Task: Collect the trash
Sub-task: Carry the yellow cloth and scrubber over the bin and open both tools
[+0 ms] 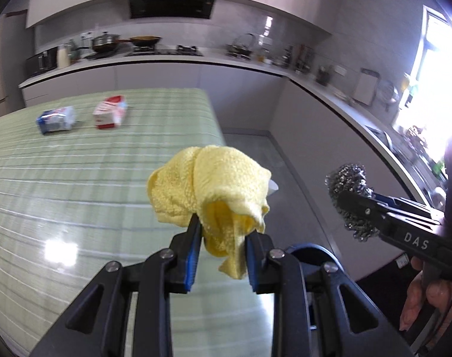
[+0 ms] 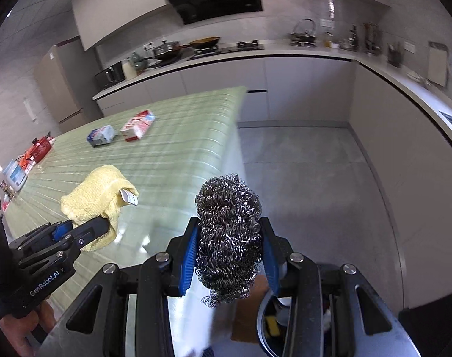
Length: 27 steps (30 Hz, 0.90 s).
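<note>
The left gripper pinches a soft yellow cloth. The right gripper pinches a ball of steel wool. Both pieces of trash hang in the air over the near edge of the green table.

The step looks like carrying the trash to the bin. In the right wrist view, a round blue bin peeks out at about 5 o'clock, right under the steel wool, with some stuff already inside.

Next, each piece needs to be right above the bin's hole before its tongs let go. A blue pack and a red and white carton lie on the table at 11 o'clock, probably trash too.
</note>
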Motion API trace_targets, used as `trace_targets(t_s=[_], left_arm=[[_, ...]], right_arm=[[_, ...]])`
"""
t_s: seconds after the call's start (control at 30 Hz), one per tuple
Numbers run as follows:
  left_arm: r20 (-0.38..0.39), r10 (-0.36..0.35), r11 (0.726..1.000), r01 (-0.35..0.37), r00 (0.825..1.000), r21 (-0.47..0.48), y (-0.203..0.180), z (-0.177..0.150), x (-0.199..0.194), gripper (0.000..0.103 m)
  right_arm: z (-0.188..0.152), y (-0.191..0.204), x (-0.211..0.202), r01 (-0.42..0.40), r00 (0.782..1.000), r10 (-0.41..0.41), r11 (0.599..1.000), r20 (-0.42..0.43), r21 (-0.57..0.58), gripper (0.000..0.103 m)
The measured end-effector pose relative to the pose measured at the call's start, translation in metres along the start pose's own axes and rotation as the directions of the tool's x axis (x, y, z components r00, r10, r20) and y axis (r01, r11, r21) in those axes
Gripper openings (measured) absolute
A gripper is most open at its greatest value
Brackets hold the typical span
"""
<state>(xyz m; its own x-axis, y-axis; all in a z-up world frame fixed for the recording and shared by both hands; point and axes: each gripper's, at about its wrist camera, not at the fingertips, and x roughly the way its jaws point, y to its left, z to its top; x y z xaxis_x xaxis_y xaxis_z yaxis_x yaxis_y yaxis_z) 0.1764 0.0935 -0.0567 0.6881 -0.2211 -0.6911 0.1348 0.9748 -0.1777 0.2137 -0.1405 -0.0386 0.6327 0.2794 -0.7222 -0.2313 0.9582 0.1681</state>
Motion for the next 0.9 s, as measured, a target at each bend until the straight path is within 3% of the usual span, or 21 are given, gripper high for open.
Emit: trace_targets(t_s=[0.43, 0.9], left_arm=[[-0.063, -0.094, 0.991, 0.099, 0.994, 0.089, -0.089, -0.029, 0.016, 0.028], [-0.14, -0.11, 0.985, 0.126, 0.984, 0.116, -0.155, -0.071, 0.043, 0.028]], right_arm=[[-0.062, -0.092, -0.043, 0.089, 0.996, -0.086, 0.992, -0.035, 0.086, 0.041], [-0.113, -0.162, -0.055, 0.118, 0.99, -0.107, 0.986, -0.095, 0.116, 0.041]])
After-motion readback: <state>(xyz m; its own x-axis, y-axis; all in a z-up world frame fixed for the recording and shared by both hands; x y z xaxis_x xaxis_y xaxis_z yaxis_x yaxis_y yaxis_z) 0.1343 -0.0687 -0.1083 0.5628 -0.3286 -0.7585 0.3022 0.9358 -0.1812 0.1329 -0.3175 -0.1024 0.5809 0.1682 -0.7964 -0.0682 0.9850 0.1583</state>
